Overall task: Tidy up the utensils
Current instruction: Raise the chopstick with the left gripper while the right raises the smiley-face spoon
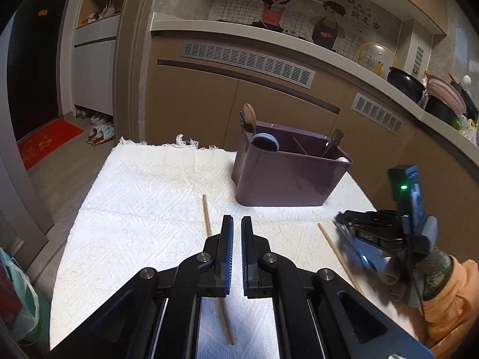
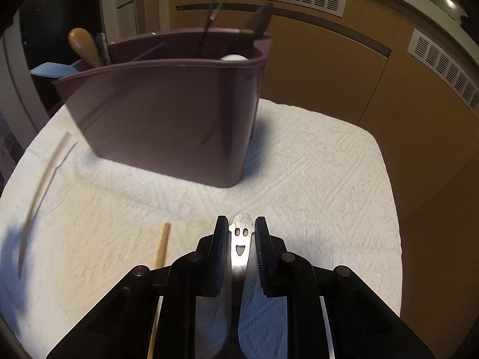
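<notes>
between the right gripper's fingers sits a steel utensil handle with a smiling face cut into its tip. the pads stand against its edges on both sides, so the fingers are clamped on it. the handle runs back under the gripper, and its working end is hidden, so i cannot tell whether it is a spoon or a fork. it lies low over the white cloth on the table.

just left of that gripper lies 1 wooden chopstick. a 2nd chopstick lies further left, passing under the left gripper, whose fingers are together with only a thin slit between the pads and nothing in it.

beyond both stands a purple caddy on the cloth, split into compartments. a wooden spoon and a blue spoon stand at its left end, dark metal utensils at its right, beside something white.

an orange sleeve shows behind the right gripper.
</notes>
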A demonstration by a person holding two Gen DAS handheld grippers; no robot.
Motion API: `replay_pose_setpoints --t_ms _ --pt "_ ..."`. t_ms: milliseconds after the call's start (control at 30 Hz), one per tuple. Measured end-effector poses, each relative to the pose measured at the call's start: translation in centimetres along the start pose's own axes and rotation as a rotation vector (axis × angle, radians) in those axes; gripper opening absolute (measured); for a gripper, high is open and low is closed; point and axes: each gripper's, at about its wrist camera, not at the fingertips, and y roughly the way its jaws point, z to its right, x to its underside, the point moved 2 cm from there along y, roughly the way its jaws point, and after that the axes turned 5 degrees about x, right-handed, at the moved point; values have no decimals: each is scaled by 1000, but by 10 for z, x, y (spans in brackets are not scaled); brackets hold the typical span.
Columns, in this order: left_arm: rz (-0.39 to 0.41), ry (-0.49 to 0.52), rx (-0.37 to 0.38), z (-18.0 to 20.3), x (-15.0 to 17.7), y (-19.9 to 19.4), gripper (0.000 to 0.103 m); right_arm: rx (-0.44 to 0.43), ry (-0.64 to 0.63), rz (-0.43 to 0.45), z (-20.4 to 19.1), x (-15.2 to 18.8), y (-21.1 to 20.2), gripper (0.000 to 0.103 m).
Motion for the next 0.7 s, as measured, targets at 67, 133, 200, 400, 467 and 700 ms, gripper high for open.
replay_pose_setpoints --t_ms 67,133,200,400,467,700 --pt "-56 -7 -34 -5 2 10 3 -10 -6 24 2 6 -18 19" --pt "-121 -26 -37 -11 5 23 3 -18 -15 49 -1 11 -34 19" --pt "-176 -25 -40 -15 4 39 3 -33 -21 72 -5 14 -49 19" --pt "-358 -89 -79 -40 -23 114 14 -74 -21 151 -17 25 -85 19" --pt "-411 -98 -126 -46 -29 137 14 -84 -19 165 -19 29 -90 19" --pt "-478 -25 -250 -40 -35 174 28 -107 -1 187 -8 32 -98 19"
